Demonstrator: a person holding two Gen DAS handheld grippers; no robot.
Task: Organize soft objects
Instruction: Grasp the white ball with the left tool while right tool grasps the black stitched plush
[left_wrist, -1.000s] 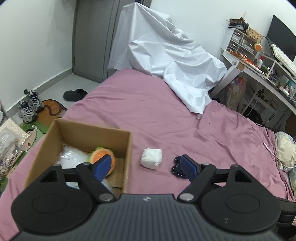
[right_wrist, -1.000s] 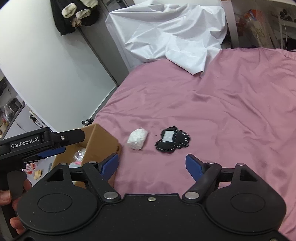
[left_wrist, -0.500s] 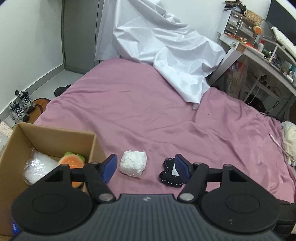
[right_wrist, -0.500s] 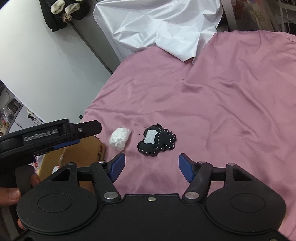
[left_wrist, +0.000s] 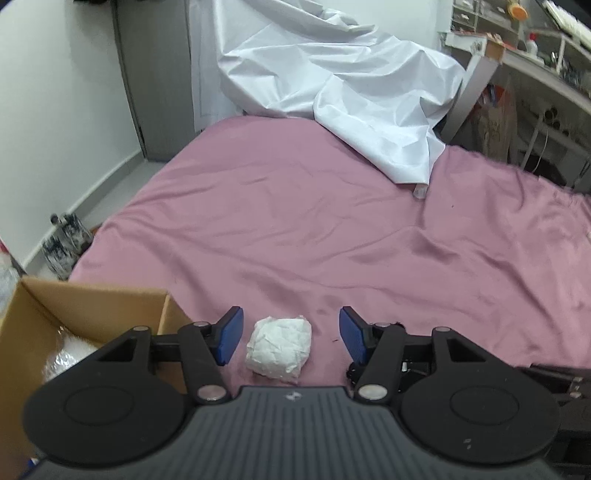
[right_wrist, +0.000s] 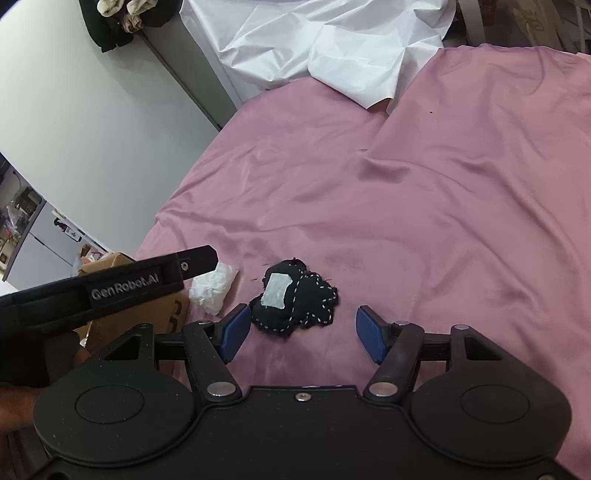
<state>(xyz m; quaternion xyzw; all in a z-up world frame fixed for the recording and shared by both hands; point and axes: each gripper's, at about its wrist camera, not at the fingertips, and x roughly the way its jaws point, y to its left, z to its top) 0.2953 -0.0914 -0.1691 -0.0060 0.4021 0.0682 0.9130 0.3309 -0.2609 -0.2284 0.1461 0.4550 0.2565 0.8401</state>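
You've got L gripper (left_wrist: 290, 338) lined up on white wad (left_wrist: 279, 350), jaws closing, pads not touching yet; R gripper (right_wrist: 303, 334) half-open straddling black patch (right_wrist: 295, 299). Both on bed (left_wrist: 295, 229) beside box (left_wrist: 88, 310), so short drop-in

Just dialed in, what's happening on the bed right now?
A person is tidying soft things off the pink bedsheet into a cardboard box with a hand-held gripper in each hand. The left hand-held gripper hangs just over a white crumpled wad, its jaws closing with the wad between them but not yet pinched. The right hand-held gripper is lined up on a black stitched fabric piece, open and not touching it. Neither item is picked up yet.
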